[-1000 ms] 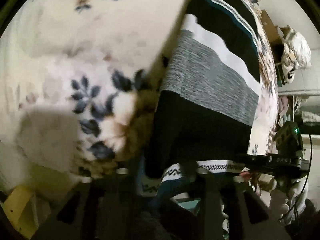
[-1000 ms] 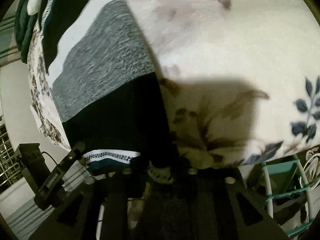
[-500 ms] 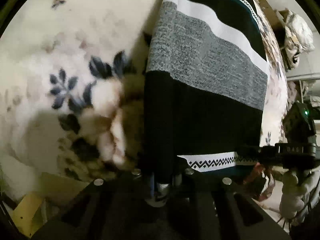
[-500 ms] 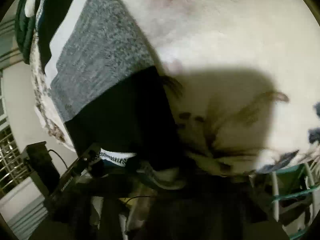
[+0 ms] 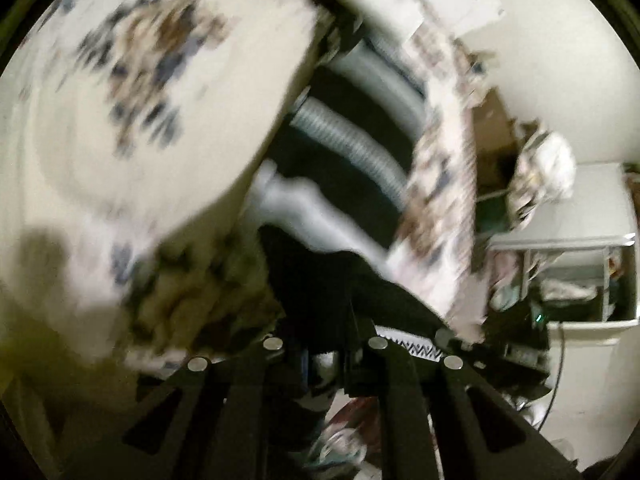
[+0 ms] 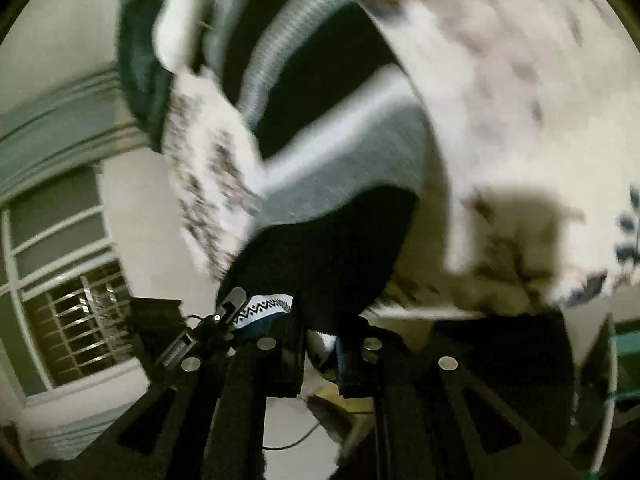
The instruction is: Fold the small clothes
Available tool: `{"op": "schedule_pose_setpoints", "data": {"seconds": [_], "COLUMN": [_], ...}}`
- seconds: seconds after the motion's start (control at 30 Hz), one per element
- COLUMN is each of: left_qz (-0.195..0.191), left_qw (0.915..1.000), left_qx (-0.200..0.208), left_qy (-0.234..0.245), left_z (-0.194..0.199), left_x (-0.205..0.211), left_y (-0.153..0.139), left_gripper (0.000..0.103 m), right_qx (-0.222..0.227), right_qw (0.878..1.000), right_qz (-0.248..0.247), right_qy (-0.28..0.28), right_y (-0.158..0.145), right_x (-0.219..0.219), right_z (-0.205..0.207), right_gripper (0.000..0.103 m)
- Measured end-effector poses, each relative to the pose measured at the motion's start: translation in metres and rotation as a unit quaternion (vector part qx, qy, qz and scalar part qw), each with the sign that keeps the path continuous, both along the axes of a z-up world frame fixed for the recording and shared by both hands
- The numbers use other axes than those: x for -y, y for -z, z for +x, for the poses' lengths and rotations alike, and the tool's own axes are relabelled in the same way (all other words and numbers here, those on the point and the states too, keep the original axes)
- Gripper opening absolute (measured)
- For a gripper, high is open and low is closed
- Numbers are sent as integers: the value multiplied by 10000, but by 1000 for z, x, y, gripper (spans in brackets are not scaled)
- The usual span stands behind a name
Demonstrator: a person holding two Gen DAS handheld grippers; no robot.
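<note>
A knitted sweater (image 5: 320,276) with black, grey and white stripes lies over a cream floral blanket (image 5: 140,140). Its near hem hangs lifted off the blanket. My left gripper (image 5: 324,344) is shut on one black hem corner. In the right wrist view the sweater (image 6: 332,240) bulges up towards the camera. My right gripper (image 6: 320,344) has the other hem corner between its pads, and its jaws are still closing on the cloth. The zigzag-patterned hem band (image 6: 264,308) stretches between the two grippers. Both views are blurred by motion.
The floral blanket (image 6: 500,100) covers a bed whose edge drops off just below the grippers. A white shelf unit (image 5: 580,248) and a bundled cloth (image 5: 548,168) stand to the right. A barred window (image 6: 76,320) is on the left, a teal rack (image 6: 624,344) on the right.
Both grippers closed on the sweater's hem corners and rose, pulling the hem up off the blanket. The sweater now buckles into folds, and more of the room shows in both views.
</note>
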State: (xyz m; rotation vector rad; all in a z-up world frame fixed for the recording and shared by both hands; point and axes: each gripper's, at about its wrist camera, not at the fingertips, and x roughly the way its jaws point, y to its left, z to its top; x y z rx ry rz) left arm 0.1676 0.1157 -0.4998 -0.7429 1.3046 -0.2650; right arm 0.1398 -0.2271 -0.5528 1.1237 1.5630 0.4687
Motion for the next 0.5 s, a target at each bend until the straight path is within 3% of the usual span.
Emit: {"op": "schedule_pose_setpoints", "data": {"seconds": [0.17,0.23,0.37,0.5], "left_qz": [-123,-156,-165,-367], "left_qw": [9978,9970,9969,9984], "left_qx": [649,762,774,419], "left_qy": [-64,-61,40,108], "left_z": [96,134,219,295], "left_x": [10,14,22,27], "left_y": [-14,-9,11,46], "left_gripper": [9,9,9,15], "right_qx": [475,551,526,198], "right_qw": [9978,9961,9930,9892], "right_qz": [43,57,-118,-149], "right_qy": [451,682,1052,1447], "right_y": [-47,-52,-41,-20], "right_x": [20,27,37,43], "right_z": [75,120,217,297], "right_gripper": [12,12,12,13]}}
